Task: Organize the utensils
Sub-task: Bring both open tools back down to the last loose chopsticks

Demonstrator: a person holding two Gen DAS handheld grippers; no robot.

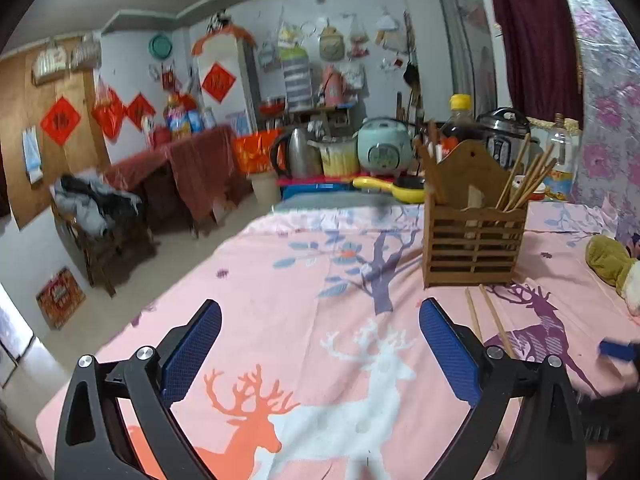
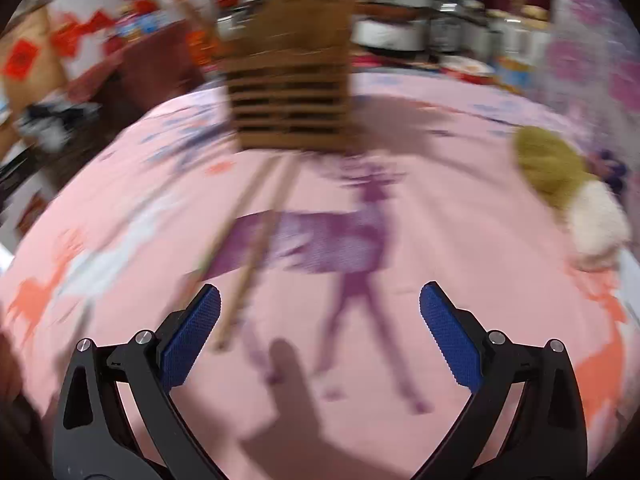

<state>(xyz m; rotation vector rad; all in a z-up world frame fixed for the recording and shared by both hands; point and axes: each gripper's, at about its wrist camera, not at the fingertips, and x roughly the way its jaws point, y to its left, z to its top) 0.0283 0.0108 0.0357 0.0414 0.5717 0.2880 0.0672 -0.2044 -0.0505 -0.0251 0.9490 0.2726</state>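
**Operator:** Report tool state, left side first.

**Inspector:** The left gripper (image 1: 320, 354) has its jaws spread wide with nothing between the pads; only the pink deer-print cloth (image 1: 280, 280) shows in the gap. The right gripper (image 2: 320, 336) is likewise spread wide and empty. The right wrist view is blurred, so fine detail there is unreliable.

**Operator:** Locate the task items.

**Inspector:** Two loose chopsticks (image 1: 486, 316) lie flat on the cloth, side by side and nearly parallel. In the left wrist view they sit to the right of the left gripper's right finger and pass behind it. In the right wrist view the same chopsticks (image 2: 256, 240) lie ahead and to the left; the near end of one rests just beside the left finger (image 2: 192, 336). Their far ends reach the base of the wooden holder (image 1: 474, 236), which stands upright and already contains several chopsticks in its right compartment.

**Operator:** State the governing relation for the next move.

**Inspector:** The long axis runs from near the right gripper away toward the holder, leaning slightly rightward as it recedes in the right wrist view. It therefore lies roughly along the fingers, not across them. Judgement: the right gripper is the nearer tool. It would need to shift left and probably rotate at the wrist so the pads close across the sticks. The left gripper is offset to the side, with no direct line.
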